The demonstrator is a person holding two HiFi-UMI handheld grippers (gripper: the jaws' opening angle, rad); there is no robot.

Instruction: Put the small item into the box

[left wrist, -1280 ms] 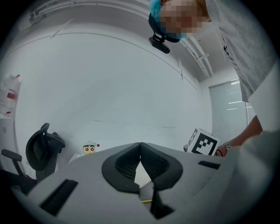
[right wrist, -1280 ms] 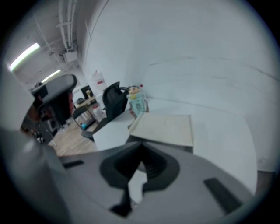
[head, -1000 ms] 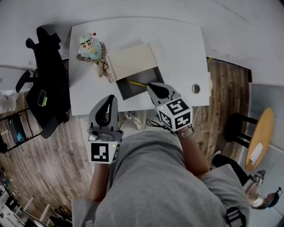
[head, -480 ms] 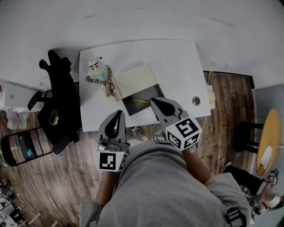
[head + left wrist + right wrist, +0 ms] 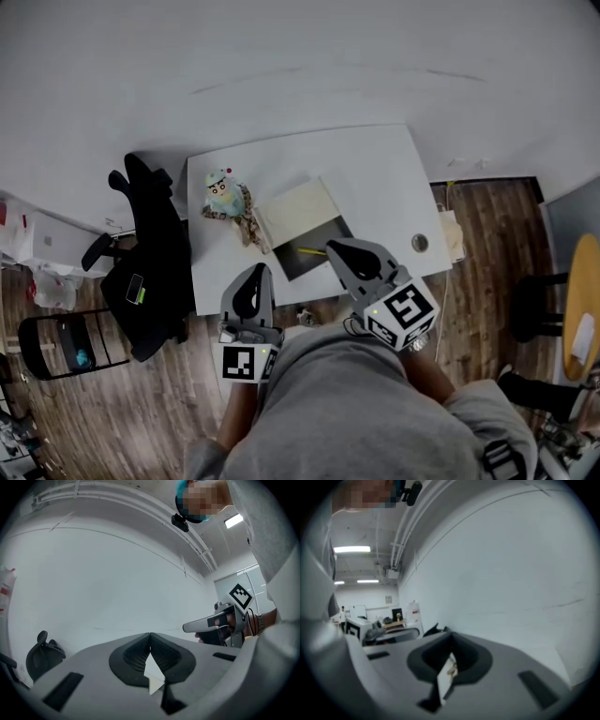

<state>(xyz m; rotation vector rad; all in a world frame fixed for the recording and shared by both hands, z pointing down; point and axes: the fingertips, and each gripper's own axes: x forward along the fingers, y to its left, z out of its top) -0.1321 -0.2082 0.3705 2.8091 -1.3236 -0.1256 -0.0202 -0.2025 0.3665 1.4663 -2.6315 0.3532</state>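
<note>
Both jaw pairs together, tip to tip: grey left gripper (image 5: 260, 271), grey right gripper (image 5: 332, 247) near the open cream cardboard box (image 5: 298, 212).

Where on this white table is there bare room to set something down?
The widest bare patch of the table lies behind and to the right of the box, up to the far edge and the round hole. The left side is crowded: the doll sits close beside the box.
</note>
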